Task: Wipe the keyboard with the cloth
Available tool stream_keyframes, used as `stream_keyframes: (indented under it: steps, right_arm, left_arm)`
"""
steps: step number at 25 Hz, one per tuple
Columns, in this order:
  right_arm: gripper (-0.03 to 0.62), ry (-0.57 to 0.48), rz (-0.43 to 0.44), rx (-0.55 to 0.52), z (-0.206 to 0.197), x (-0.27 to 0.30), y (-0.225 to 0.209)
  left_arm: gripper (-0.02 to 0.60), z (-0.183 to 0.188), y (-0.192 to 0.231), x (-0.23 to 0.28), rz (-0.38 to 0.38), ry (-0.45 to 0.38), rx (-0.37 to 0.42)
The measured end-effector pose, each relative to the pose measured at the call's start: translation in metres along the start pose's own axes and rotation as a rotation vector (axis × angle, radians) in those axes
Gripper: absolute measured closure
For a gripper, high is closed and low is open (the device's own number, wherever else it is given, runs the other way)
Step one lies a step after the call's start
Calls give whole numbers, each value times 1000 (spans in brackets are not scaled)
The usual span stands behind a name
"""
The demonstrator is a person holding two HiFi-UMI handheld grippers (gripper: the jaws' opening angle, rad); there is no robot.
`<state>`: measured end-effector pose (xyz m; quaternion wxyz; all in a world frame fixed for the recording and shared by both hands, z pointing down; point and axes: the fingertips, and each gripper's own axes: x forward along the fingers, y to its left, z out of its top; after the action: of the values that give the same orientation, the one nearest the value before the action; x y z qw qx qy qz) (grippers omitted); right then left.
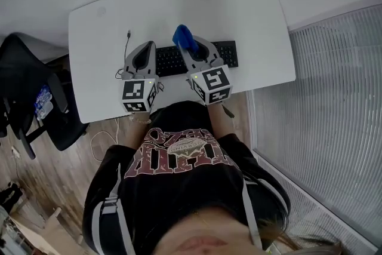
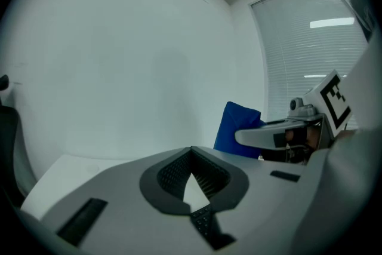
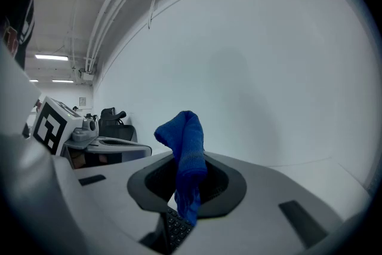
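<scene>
The wiping stroke looks about to begin and is not yet under way. The black keyboard [image 1: 225, 54] lies along the near side of the white desk [image 1: 239, 9], partly covered in the head view by both tools held above it. The right gripper [image 1: 192, 48] has its jaws pinched together on the blue cloth [image 1: 184, 37]. In the right gripper view the cloth [image 3: 187, 155] stands up in a folded bunch above the jaws and hangs in a short tail below them, with keyboard keys [image 3: 173, 230] visible just underneath. The left gripper [image 1: 147, 49] hovers beside it over the keyboard's left end. In its own view, the left gripper [image 2: 191, 155] has its tips meeting with nothing between them, and only a sliver of desk and keys shows through the gap behind them. I judge that the next move is to tilt the right tool down until the hanging tail touches the keys, then sweep along the rows. The left tool may need to press on the keyboard's edge so that it does not slide.
</scene>
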<state>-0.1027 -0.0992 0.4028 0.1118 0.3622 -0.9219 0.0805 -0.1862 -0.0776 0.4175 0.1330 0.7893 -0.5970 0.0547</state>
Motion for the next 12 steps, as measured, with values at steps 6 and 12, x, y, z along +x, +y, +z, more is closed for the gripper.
stream_keyframes:
  steps: [6, 12]
  right_arm:
    - [530, 66, -7, -50, -21, 27, 18]
    - [530, 112, 37, -87, -47, 59, 45]
  left_arm:
    - [548, -36, 43, -9, 38, 60, -28]
    - [548, -83, 72, -20, 65, 132, -65]
